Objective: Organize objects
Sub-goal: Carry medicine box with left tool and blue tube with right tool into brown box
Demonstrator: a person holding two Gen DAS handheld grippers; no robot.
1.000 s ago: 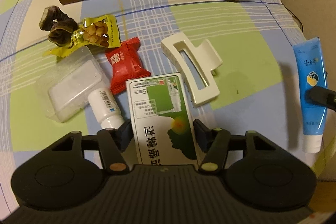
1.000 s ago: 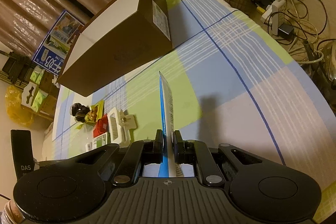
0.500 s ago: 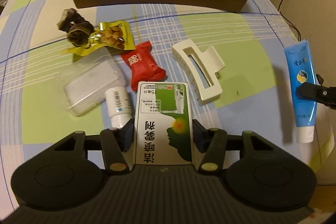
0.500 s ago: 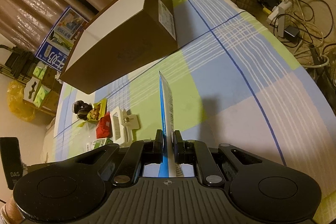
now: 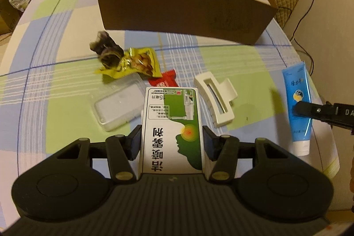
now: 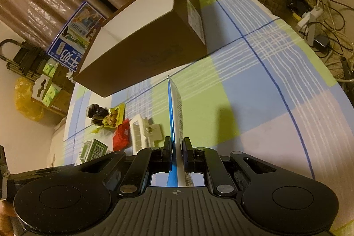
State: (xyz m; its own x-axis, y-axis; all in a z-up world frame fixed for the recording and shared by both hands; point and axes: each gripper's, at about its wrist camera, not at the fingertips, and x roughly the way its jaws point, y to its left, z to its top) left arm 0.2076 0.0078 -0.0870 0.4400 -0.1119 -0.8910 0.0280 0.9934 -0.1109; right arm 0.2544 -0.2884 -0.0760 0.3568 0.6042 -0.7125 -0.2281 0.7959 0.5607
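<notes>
Left gripper point(image 5: 172, 138) clamps the green-and-white medicine box point(image 5: 171, 125); right gripper point(image 6: 177, 153) pinches the blue tube point(image 6: 176, 112), edge-on there, label only visible from left.

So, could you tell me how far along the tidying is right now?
Nothing visible looks done: the part of the open brown cardboard box interior in view is empty. In hand: the left tool grips the green-and-white medicine carton; the right tool pinches the blue tube. Left on the table: white hair claw clip, yellow snack packet, red sachet, dark scrunchie, clear plastic case.
</notes>
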